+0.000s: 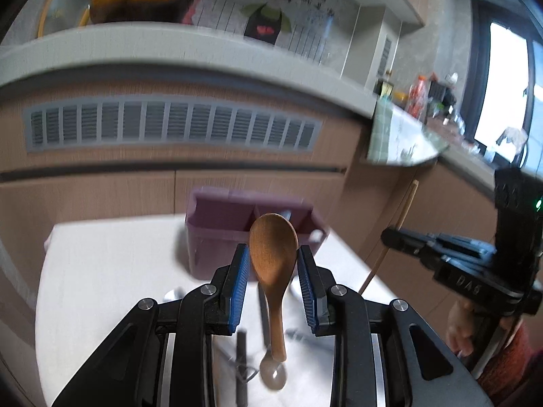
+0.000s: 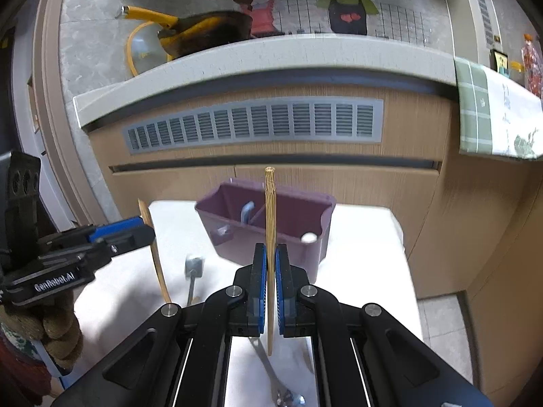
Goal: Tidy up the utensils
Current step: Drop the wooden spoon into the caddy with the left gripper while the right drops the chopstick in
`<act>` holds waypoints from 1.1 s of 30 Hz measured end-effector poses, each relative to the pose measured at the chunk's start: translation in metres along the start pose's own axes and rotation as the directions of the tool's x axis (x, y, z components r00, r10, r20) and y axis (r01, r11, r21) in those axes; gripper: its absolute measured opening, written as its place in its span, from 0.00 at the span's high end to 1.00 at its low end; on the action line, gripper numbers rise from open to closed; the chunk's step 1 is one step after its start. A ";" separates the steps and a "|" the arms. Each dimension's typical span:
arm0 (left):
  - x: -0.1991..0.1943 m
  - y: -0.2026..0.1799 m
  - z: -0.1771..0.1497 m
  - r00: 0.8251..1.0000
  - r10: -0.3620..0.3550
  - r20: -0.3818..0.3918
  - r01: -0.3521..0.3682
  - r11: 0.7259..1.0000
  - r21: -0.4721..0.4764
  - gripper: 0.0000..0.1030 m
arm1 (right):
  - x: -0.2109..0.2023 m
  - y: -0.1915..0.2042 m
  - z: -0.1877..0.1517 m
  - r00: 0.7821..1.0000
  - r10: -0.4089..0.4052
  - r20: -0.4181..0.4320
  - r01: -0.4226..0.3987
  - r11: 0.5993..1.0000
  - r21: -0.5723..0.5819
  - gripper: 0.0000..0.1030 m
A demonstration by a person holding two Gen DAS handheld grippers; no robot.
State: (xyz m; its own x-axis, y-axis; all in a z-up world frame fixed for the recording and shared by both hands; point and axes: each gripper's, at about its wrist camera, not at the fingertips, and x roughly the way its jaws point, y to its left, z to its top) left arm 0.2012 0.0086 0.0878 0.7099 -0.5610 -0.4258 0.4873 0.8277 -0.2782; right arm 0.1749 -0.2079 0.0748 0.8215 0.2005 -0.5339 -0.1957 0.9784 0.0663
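My left gripper [image 1: 273, 266] is shut on a wooden spoon [image 1: 273, 247], pinching its bowl from both sides, with the handle hanging down above the white table [image 1: 101, 271]. Just beyond stands a purple utensil holder [image 1: 217, 237] with divided compartments. In the right wrist view my right gripper [image 2: 270, 271] is shut on a wooden chopstick [image 2: 270, 203] that stands upright in front of the holder [image 2: 305, 198]. A blue-handled utensil [image 2: 247, 211] sits inside the holder. To the left in that view, the left gripper [image 2: 141, 232] holds the spoon [image 2: 156, 264] edge-on.
Loose metal utensils lie on the table: a spoon [image 1: 273, 374], a dark-handled tool [image 1: 241, 349], a flat-headed tool [image 2: 193, 266] and another metal piece [image 2: 271, 369]. Behind the table is a wooden cabinet with a vent grille [image 2: 254, 125]. A checked cloth [image 2: 492, 118] hangs at right.
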 end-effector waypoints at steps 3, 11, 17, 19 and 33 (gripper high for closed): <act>-0.022 -0.005 0.052 0.990 -0.062 0.130 0.061 0.998 0.015 0.71 | -0.022 0.001 0.040 0.995 0.012 0.095 -0.010 1.000 -0.023 0.96; 0.015 0.009 0.121 0.962 -0.007 0.271 0.008 1.000 -0.004 0.71 | -0.038 0.005 0.140 0.957 -0.017 0.289 0.039 0.997 -0.069 0.95; 0.081 0.036 0.099 0.985 0.020 0.169 -0.007 0.997 -0.075 0.71 | 0.032 -0.005 0.115 0.981 -0.076 0.178 0.084 0.996 -0.037 0.95; 0.101 0.045 0.088 0.992 0.021 0.126 -0.009 0.996 -0.094 0.71 | 0.064 -0.011 0.095 0.991 -0.085 0.101 0.088 0.996 -0.027 0.95; 0.076 0.079 0.018 0.988 0.155 -0.003 -0.154 0.978 -0.140 0.61 | 0.056 -0.039 0.039 0.994 -0.105 0.037 0.104 0.994 0.019 0.86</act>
State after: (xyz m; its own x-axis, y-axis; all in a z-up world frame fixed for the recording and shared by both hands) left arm 0.3029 0.0308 0.0493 0.7755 -0.4255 -0.4665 0.2956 0.8975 -0.3273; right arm 0.2497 -0.2331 0.0749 0.8567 0.0986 -0.5063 -0.0992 0.9947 0.0260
